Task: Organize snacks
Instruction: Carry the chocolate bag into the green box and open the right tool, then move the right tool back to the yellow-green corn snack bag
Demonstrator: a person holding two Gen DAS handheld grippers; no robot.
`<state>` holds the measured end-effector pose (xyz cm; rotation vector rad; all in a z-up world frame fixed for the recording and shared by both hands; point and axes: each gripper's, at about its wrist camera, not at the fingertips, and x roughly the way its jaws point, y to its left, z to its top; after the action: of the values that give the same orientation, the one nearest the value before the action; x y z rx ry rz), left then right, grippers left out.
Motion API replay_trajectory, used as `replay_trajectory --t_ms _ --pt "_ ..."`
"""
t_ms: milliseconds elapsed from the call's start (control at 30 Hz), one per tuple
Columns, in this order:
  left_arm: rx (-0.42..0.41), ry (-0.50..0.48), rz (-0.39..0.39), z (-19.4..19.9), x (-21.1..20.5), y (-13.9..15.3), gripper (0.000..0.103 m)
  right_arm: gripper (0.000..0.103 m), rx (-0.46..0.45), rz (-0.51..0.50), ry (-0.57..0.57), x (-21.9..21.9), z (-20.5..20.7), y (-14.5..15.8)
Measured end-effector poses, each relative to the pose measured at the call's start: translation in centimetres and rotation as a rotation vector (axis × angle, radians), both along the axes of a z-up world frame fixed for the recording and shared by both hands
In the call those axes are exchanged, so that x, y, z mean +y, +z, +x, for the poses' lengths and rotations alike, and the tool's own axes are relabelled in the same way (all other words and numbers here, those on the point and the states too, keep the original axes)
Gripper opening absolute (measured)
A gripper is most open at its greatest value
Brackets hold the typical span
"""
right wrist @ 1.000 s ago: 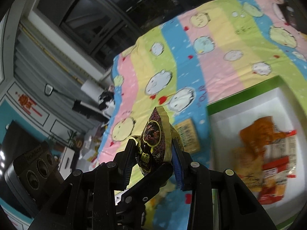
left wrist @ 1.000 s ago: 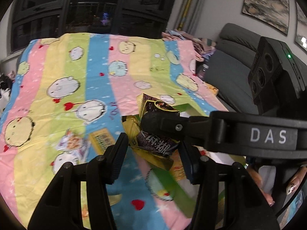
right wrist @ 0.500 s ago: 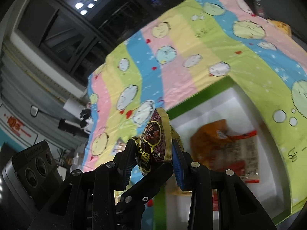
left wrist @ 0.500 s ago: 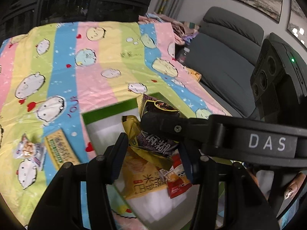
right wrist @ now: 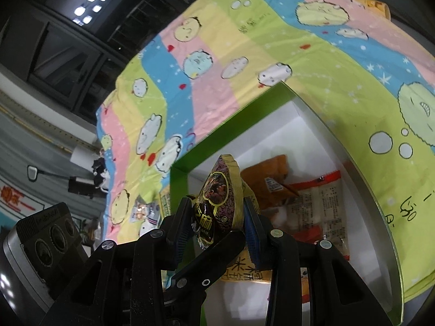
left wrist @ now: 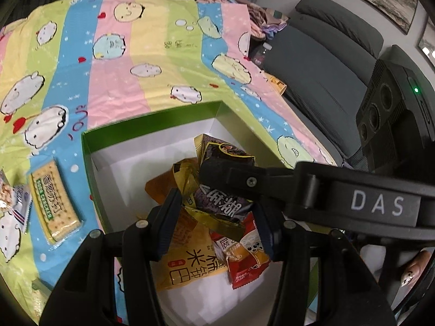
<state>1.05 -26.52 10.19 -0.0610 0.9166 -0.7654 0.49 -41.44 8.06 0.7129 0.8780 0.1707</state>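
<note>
Inside the box (left wrist: 152, 125), bare white floor is lying open along the far and left walls, while packets (left wrist: 190, 260) are piling across the near middle. Left of the box, a cracker pack (left wrist: 54, 203) is occupying the bedspread (left wrist: 114, 87).

Both my wrist cameras look down, close over the green-rimmed white cardboard box (left wrist: 152, 125) (right wrist: 179, 174), their shared view.

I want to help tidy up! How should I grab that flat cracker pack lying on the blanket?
The cracker pack lies flat beside the green box. Probably come straight down and pinch across its two long edges, the narrow way, near the middle; end to end looks too long for the fingers.
</note>
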Motion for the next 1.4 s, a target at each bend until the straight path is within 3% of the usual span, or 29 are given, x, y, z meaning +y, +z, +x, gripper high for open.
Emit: replay_trajectory --t_ms 300,767,833,900,967,1133,1267,1400 --pt "0.072 0.005 -0.008 0.5 -0.3 -1.4 0.053 0.039 0.061 -0.019 -0.013 -0.2 0.7 -1.1" --pt "0.075 0.002 0.01 0.7 -0.9 -2.0 0.055 0.039 0.099 -0.022 -0.039 -0.7 1.1 -2.1" --pt "0.077 0.004 -0.005 0.5 -0.7 -1.7 0.057 0.039 0.106 -0.035 -0.048 -0.7 1.0 -1.9" --pt "0.066 0.015 -0.012 0.3 -0.3 -1.2 0.069 0.041 0.104 -0.065 -0.069 -0.8 0.8 -1.5" --pt "0.025 0.041 -0.014 -0.2 0.6 -0.1 0.075 0.053 0.085 -0.102 -0.098 -0.7 0.3 -0.8" --pt "-0.021 0.097 -0.041 -1.1 3.7 2.1 0.08 0.055 -0.014 -0.102 -0.091 -0.1 -1.4 1.6" --pt "-0.058 0.164 -0.07 -2.0 7.5 4.0 0.087 0.079 -0.103 -0.142 -0.071 1.7 -2.5 3.9" --pt "-0.098 0.237 -0.061 -3.3 11.4 5.0 0.095 0.079 -0.177 -0.165 0.003 4.5 -3.4 5.9"
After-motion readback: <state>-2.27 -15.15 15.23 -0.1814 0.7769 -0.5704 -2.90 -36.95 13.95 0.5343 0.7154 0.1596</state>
